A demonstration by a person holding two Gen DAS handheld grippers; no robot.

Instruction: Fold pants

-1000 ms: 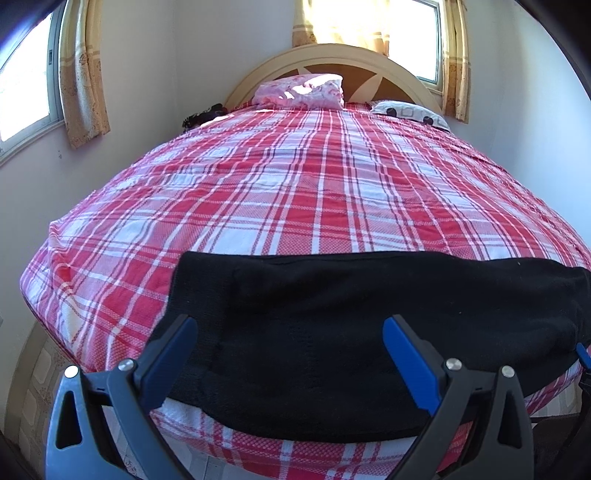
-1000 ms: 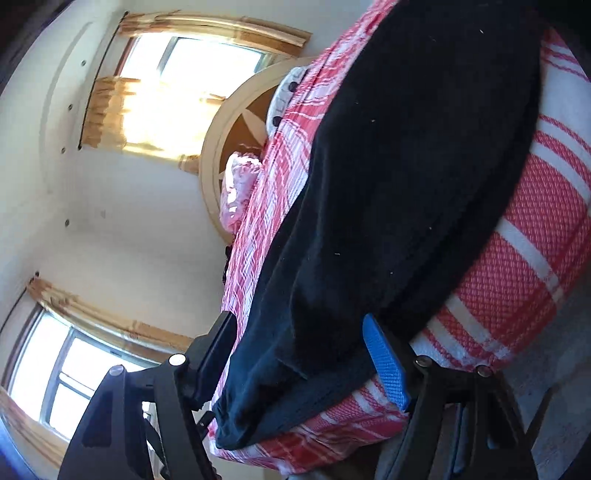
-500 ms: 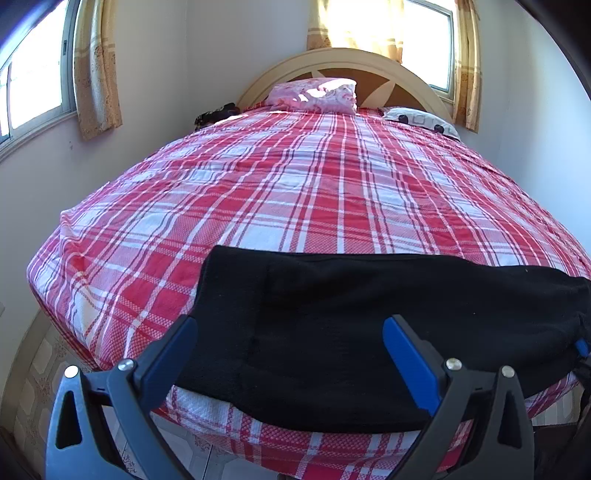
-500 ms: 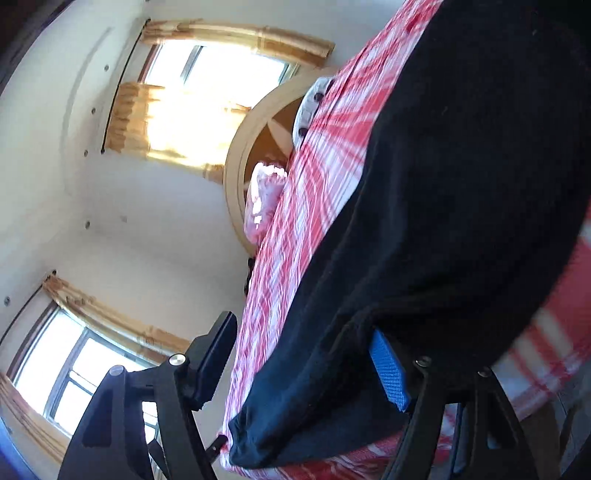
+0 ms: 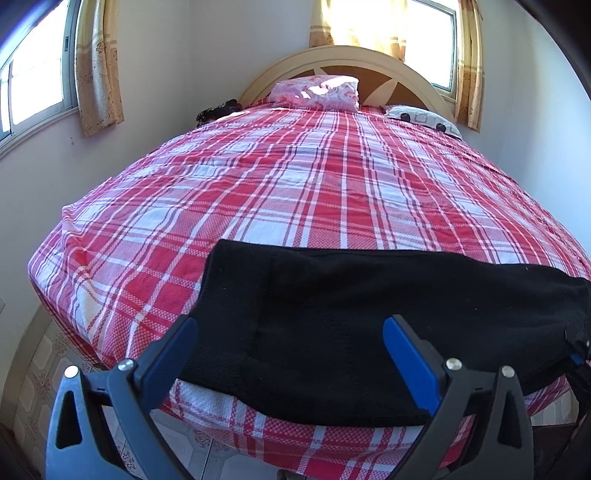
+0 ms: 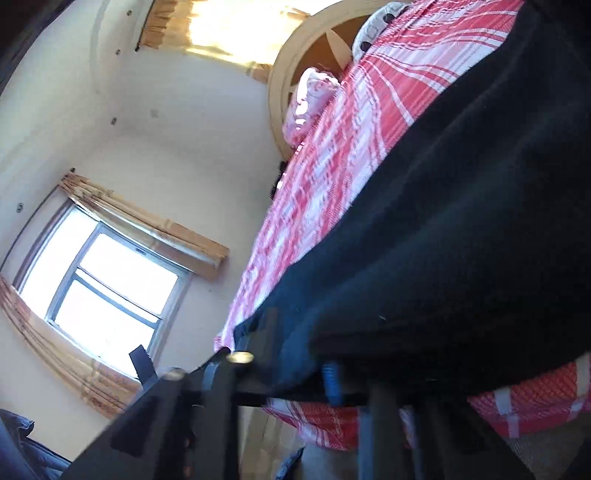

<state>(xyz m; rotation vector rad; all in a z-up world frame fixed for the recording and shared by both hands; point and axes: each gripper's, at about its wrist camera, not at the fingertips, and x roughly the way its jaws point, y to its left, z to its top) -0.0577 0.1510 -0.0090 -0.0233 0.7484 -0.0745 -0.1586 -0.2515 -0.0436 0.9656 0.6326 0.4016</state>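
1. The bed (image 5: 303,184), under a red-and-white plaid sheet, fills most of the left wrist view from its near edge back to the arched headboard (image 5: 369,62). The right wrist view shows the same bed only as a tilted, blurred strip of plaid (image 6: 332,155) running off toward the headboard.
2. The black pants (image 5: 369,317) lie flat across the bed's near edge, spread from about mid-width to the right border of the left wrist view. Their left end is a straight edge on the plaid. In the right wrist view the pants (image 6: 461,221) are a dark mass very close to the lens, covering the right half of the picture.
3. Two curtained windows show in both views: one on the side wall (image 5: 33,74) and one behind the headboard (image 5: 406,22). Only the left wrist view shows the patterned floor tiles (image 5: 40,369) below the bed.
4. A pink pillow (image 5: 317,92) and a white patterned pillow (image 5: 424,118) lie at the headboard.
5. The left gripper (image 5: 291,350) hovers over the pants' near edge with its blue-padded fingers spread wide, holding nothing.
6. The right gripper (image 6: 295,373) is blurred and tilted, and the pants' hem drapes over its tips. One blue pad (image 6: 332,384) peeks from under the cloth. I cannot tell whether its fingers are pressed together on the fabric. At the left wrist view's right edge a dark piece of it (image 5: 578,350) touches the pants' end.
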